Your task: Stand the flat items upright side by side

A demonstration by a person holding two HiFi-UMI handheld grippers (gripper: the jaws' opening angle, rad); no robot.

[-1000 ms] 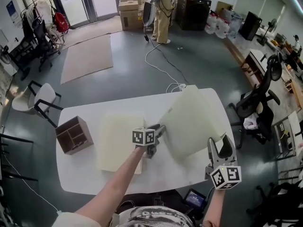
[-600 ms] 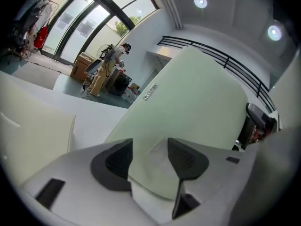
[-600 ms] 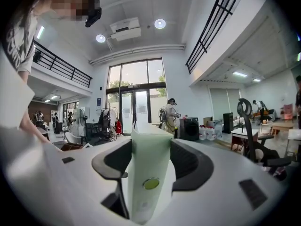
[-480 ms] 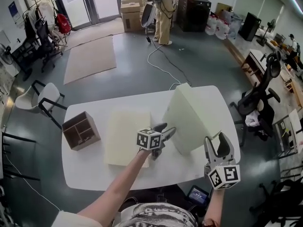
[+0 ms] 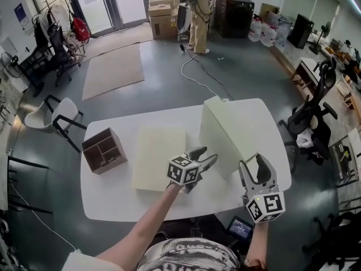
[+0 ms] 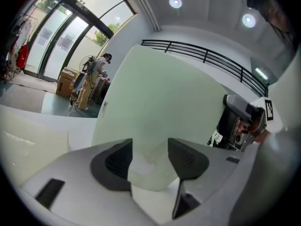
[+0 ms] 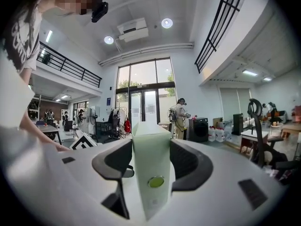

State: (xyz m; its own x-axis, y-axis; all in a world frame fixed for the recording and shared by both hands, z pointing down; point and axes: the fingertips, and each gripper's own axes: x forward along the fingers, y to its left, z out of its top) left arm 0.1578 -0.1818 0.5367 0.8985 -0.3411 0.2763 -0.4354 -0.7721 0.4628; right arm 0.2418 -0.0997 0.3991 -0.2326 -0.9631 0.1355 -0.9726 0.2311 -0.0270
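Observation:
A pale green flat box (image 5: 217, 131) stands upright on its long edge at the right of the white table (image 5: 113, 199). My right gripper (image 5: 252, 162) is shut on its near narrow end, and that end (image 7: 153, 197) fills the gap between the pads. My left gripper (image 5: 206, 154) is open just left of the box, whose broad face (image 6: 160, 98) rises beyond the spread jaws (image 6: 149, 145) with nothing pressed between them. A second box, pale yellow (image 5: 158, 157), lies flat in the table's middle and shows at the left gripper view's left edge (image 6: 28, 140).
A brown wooden organizer (image 5: 103, 150) sits at the table's left end. A white chair (image 5: 48, 114) stands off the left corner and a black office chair (image 5: 313, 120) off the right side. A person (image 5: 198, 16) stands far back near cardboard boxes (image 5: 162, 17); a cable (image 5: 197, 72) crosses the floor.
The green box has swung up from a steep lean to standing upright. My left gripper's jaws have spread and it has shifted slightly right. The right gripper has stayed at the box's near end.

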